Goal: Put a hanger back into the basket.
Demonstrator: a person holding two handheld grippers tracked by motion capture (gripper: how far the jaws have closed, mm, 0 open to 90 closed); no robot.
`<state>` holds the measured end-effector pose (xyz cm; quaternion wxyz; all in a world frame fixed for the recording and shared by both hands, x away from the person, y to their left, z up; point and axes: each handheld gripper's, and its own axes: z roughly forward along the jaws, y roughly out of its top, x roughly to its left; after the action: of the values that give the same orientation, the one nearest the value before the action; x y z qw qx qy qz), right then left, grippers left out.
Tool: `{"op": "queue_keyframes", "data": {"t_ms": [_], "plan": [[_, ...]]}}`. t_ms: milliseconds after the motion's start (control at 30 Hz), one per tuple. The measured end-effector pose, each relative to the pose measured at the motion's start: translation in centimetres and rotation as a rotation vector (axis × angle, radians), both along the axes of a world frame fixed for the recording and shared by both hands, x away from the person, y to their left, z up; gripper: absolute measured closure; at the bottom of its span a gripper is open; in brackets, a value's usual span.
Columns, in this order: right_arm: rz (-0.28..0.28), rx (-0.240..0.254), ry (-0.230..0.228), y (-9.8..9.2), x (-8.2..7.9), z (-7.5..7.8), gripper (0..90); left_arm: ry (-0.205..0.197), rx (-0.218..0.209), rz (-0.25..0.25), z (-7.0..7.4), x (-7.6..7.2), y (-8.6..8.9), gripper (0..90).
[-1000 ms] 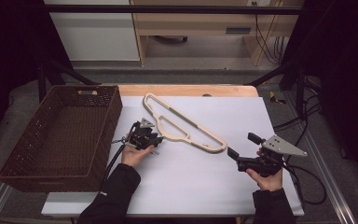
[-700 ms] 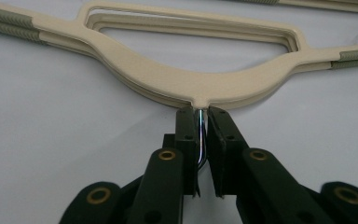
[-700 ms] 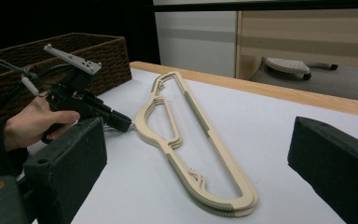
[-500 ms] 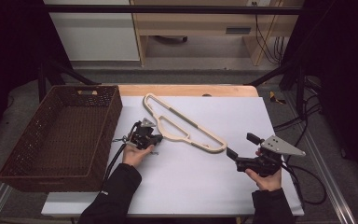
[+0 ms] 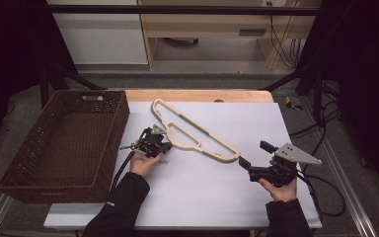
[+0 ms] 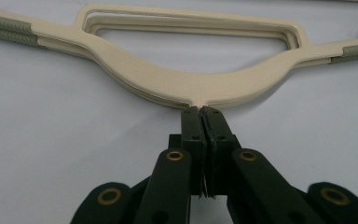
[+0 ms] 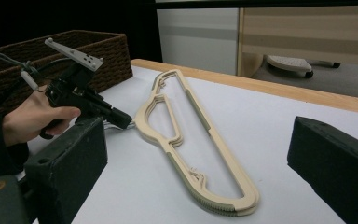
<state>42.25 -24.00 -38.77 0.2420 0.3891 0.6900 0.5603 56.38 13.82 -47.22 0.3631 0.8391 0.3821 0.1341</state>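
Left gripper (image 6: 200, 112) has just clamped its jaws on the flat cream plastic hanger's (image 5: 197, 138) edge; right gripper (image 5: 249, 160) gapes wide nearby

1. Standing on grey floor (image 5: 217, 79) beyond the table's far edge: white cabinet (image 5: 98, 42) and light wooden furniture (image 5: 212, 24).
2. Trailing down at the far right: black cables (image 5: 281, 37).
3. Crossing the top: dark horizontal bar (image 5: 187, 10).
4. Falling into darkness on both sides.
5. Running along the table's far side: wooden edge (image 5: 197, 95).
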Motion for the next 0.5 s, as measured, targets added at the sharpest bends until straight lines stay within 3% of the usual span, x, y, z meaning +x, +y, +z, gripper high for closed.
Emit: {"op": "queue_keyframes", "data": {"t_ms": [500], "plan": [[0.002,0.002,0.002,0.01,0.01,-0.01,4.9,0.012,-0.023,0.007,0.40,0.09,0.11,88.1]]}}
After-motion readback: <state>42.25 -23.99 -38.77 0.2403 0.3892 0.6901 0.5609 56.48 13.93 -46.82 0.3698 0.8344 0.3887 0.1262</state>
